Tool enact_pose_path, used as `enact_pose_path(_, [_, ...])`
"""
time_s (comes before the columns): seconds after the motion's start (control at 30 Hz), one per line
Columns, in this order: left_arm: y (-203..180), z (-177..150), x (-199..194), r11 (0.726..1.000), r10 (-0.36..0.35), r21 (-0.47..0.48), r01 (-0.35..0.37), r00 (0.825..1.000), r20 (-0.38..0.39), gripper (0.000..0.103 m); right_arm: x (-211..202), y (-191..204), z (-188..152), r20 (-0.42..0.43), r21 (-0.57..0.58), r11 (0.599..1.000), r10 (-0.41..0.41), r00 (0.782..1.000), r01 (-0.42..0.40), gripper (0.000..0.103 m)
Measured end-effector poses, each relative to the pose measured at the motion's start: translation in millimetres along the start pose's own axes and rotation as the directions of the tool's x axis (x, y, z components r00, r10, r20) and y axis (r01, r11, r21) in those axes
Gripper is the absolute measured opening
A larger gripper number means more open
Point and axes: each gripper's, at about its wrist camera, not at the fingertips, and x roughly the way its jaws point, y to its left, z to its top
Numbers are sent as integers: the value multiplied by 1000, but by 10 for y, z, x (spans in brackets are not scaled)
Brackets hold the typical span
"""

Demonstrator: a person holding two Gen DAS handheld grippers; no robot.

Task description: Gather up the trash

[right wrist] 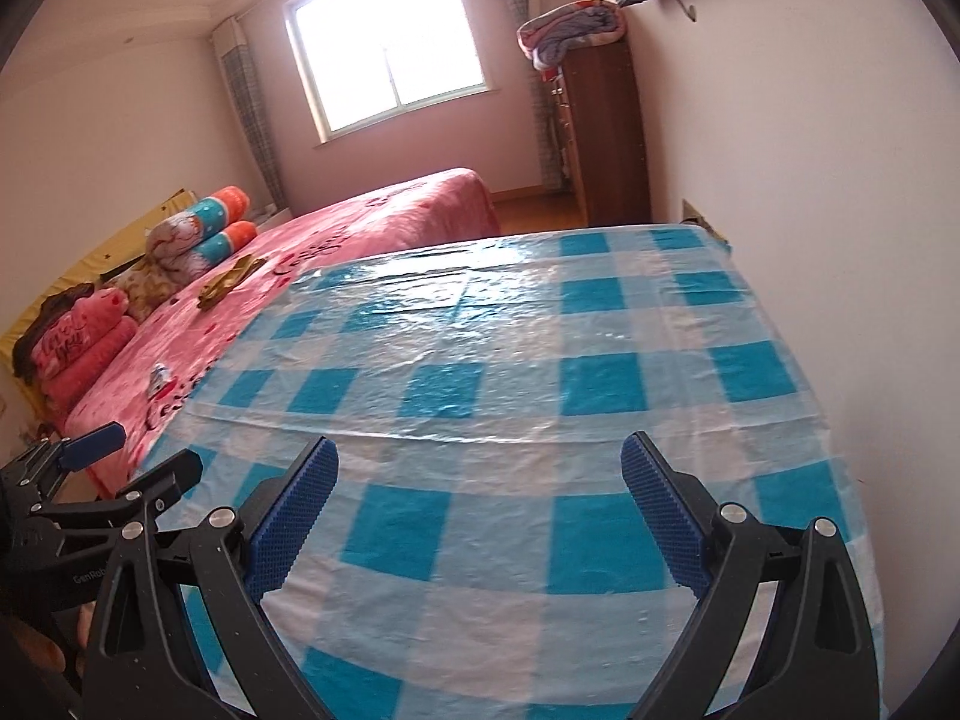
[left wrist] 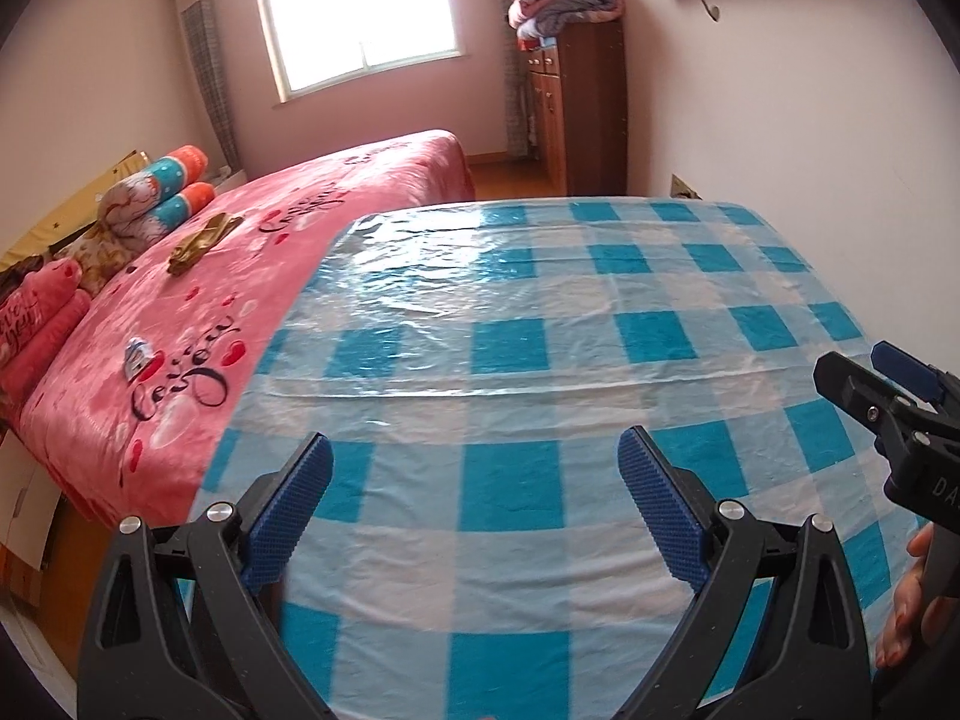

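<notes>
Both claws spread apart, holding nothing, over checked surface (left wrist: pixel 540 360). Left claw (left wrist: pixel 474 480), right claw (right wrist: pixel 480 480). Small wrapper (left wrist: pixel 137 357) on pink bed (left wrist: pixel 270 252), far left of left claw.

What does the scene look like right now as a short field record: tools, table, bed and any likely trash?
left tool: open, empty, over the table
right tool: open, empty, over the table
table: blue checked cloth under clear plastic
bed: pink blanket, left of the table
wrapper: small, on the bed near the table, likely trash
gold item: crumpled, farther up the bed
</notes>
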Motion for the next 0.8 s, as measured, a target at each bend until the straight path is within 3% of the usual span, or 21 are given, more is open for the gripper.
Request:
enact_pose_path(0.4, [-357, 70, 175, 996, -89, -10, 89, 996, 0, 96, 50, -296, -27, -1, 2, 996, -91, 996, 91, 94])
enact_pose_path(0.8, [-496, 21, 303, 996, -92, 2, 92, 996, -14, 96, 145, -326, -73, -31, -36, 993, -117, 993, 116, 94])
